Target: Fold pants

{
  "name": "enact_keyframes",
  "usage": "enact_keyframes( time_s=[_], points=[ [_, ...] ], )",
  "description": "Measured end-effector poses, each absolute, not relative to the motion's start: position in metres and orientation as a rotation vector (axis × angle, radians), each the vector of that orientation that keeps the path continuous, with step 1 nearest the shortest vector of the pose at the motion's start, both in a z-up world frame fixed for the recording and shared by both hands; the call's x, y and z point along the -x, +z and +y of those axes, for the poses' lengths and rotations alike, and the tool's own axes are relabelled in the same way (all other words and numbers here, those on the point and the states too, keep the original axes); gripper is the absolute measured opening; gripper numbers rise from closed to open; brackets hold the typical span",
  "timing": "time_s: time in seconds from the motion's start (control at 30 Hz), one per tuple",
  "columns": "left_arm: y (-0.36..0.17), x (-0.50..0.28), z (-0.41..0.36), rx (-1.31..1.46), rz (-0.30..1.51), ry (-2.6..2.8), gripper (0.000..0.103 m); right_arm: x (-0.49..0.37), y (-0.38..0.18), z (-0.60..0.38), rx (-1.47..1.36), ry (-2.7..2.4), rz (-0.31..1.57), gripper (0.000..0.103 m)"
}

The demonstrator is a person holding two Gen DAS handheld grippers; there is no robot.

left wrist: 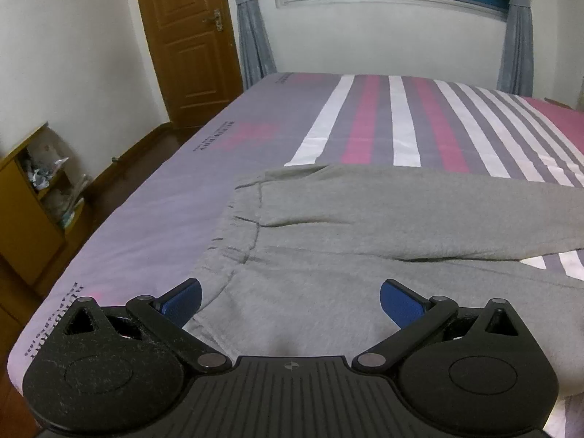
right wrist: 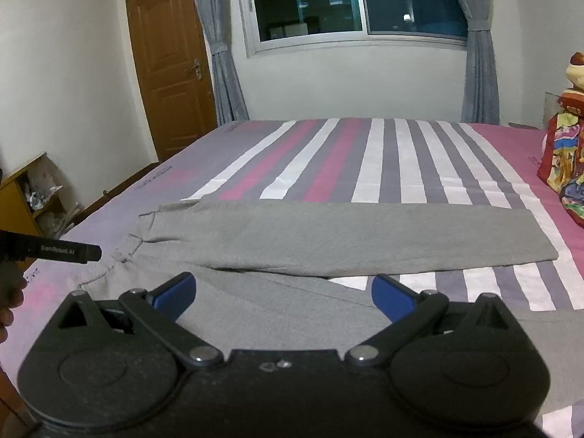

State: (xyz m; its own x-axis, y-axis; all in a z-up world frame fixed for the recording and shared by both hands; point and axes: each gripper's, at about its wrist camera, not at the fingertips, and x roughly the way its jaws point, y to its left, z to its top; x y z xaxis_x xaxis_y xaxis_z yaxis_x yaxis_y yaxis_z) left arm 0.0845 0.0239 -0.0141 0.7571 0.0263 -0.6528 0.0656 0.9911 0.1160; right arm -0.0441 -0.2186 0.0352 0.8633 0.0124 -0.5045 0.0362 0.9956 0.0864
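Observation:
Grey sweatpants (left wrist: pixel 365 226) lie flat on the striped bed, waistband (left wrist: pixel 237 226) to the left, two legs running right. In the right wrist view the pants (right wrist: pixel 328 233) show both legs, the far leg ending at a cuff (right wrist: pixel 540 241). My left gripper (left wrist: pixel 290 301) is open and empty, hovering over the near waist corner. My right gripper (right wrist: pixel 283 294) is open and empty, above the near leg. The left gripper's body (right wrist: pixel 54 250) shows at the left edge of the right wrist view.
The bed sheet (left wrist: pixel 383 120) has pink, white and grey stripes. A wooden door (left wrist: pixel 186 43) and a low wooden shelf (left wrist: pixel 33 197) stand left of the bed. A colourful figurine (right wrist: pixel 565 153) sits at the bed's right edge. A window (right wrist: pixel 350 0) is behind.

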Motion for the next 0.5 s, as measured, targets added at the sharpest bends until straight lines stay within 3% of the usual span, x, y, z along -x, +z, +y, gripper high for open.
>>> enact_keyframes(
  time_s=[0.5],
  points=[
    [-0.03,-0.114,0.023,-0.135,0.749,0.005,0.103,0.015,0.03,-0.215,-0.071,0.054,0.528,0.103]
  ],
)
